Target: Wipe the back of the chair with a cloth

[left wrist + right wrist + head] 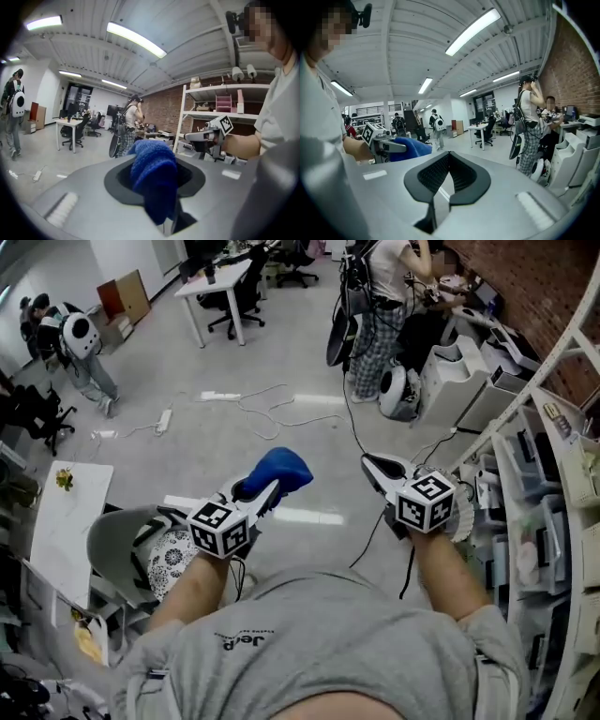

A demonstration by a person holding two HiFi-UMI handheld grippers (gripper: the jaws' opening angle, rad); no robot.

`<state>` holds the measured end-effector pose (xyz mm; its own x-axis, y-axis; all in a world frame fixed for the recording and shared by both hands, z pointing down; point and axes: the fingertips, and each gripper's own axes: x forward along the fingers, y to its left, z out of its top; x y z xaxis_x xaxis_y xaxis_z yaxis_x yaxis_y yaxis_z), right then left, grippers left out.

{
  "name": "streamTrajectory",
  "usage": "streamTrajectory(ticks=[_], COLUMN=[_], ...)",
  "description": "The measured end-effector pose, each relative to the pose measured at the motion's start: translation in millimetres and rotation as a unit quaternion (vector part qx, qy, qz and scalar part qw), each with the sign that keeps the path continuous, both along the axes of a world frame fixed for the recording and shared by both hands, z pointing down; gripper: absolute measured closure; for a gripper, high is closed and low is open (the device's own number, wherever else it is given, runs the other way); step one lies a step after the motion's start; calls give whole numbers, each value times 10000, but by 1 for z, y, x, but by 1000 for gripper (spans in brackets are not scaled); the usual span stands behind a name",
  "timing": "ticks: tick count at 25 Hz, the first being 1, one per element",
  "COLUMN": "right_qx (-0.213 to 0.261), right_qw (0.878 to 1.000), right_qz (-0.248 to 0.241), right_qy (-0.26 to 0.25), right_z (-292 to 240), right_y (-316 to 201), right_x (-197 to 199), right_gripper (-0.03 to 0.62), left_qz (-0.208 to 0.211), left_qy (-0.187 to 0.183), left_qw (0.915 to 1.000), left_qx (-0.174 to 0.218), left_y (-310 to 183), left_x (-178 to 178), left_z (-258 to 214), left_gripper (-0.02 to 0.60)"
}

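Note:
A blue cloth (275,471) is bunched up between the jaws of my left gripper (265,491), which I hold up in the air over the floor. In the left gripper view the cloth (153,180) fills the gap and hangs over the jaws. My right gripper (368,463) is level with it to the right, shut with nothing in it; its pads (440,173) meet in the right gripper view. The grey chair (111,551) with a patterned cushion (174,557) stands low at the left, below and behind the left gripper. Neither gripper touches it.
A white table (64,521) stands left of the chair. Shelves with bins (548,521) line the right side, with printers (455,371) beyond. Cables and a power strip (165,418) lie on the floor ahead. A person (382,306) stands at the back right.

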<state>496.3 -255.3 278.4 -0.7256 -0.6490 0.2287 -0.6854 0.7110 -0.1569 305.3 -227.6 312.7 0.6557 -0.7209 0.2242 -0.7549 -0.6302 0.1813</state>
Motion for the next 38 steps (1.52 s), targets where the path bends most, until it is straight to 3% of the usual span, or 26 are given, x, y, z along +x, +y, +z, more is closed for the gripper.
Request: streamTrajectory(ticks=[3,8,13,18,38], right_qx=[90,322,383,376,270], right_qw=[9997,9970,9956,9969,9985], right_qz=[240,659,815,665,417], right_qy=[-32,-234,-245,-184,-237], right_z=[-4,-18,-28,-29,-20], right_y=[12,23,25,29,31], right_x=[-3,-29,-55,-80,-72], right_gripper=[589,589,589,589,591], left_qz=[357,634,537,346,181], left_qy=[54,139,196,327,334], left_qw=[9991,9970,9976,9984,9991], left_qx=[220,413,388,316,206], left_y=[2,-5,-3,7,33], left_x=[-3,-46,-96,-132,-120], left_z=[-17,-31,-36,-37,-37], left_gripper=[403,403,403,403,403])
